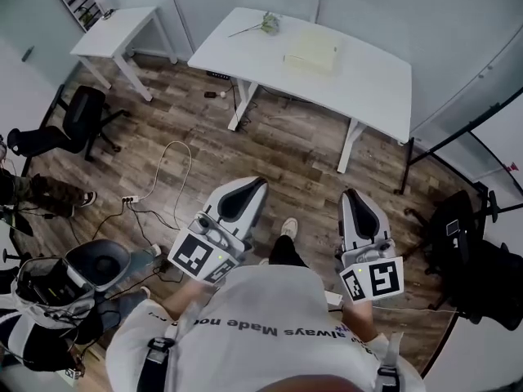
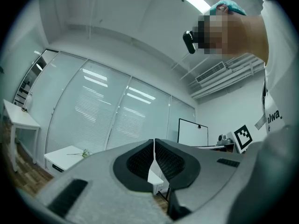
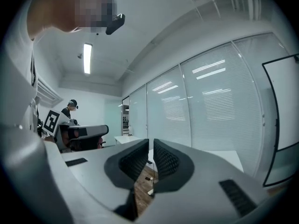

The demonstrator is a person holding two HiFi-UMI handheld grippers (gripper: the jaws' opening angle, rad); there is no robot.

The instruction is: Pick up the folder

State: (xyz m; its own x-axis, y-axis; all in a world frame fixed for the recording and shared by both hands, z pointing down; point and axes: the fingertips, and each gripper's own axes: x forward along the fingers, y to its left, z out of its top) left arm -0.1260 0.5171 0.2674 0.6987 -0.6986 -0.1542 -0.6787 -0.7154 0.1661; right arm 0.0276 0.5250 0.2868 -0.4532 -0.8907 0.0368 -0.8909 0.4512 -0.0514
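Head view: left gripper [image 1: 252, 184] over the wood floor [image 1: 286, 149], well short of the white desk [image 1: 372, 88]. On the desk a sprig [image 1: 268, 23], and right of it the folder [image 1: 312, 53] lying flat, which only this view shows. Right gripper [image 1: 353, 196] is equally far back. Left gripper view: jaws pressed together, nothing in them, whiteboard [image 2: 192, 132] beyond. Right gripper view: jaws closed to a sliver, empty, second person [image 3: 71, 107] at far left.

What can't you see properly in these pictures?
- Folder: head view, too small to show its label or thickness.
- Small green thing on the same table: head view, too small to name.
- Person: head view, only legs show, the rest cut off by the left edge.
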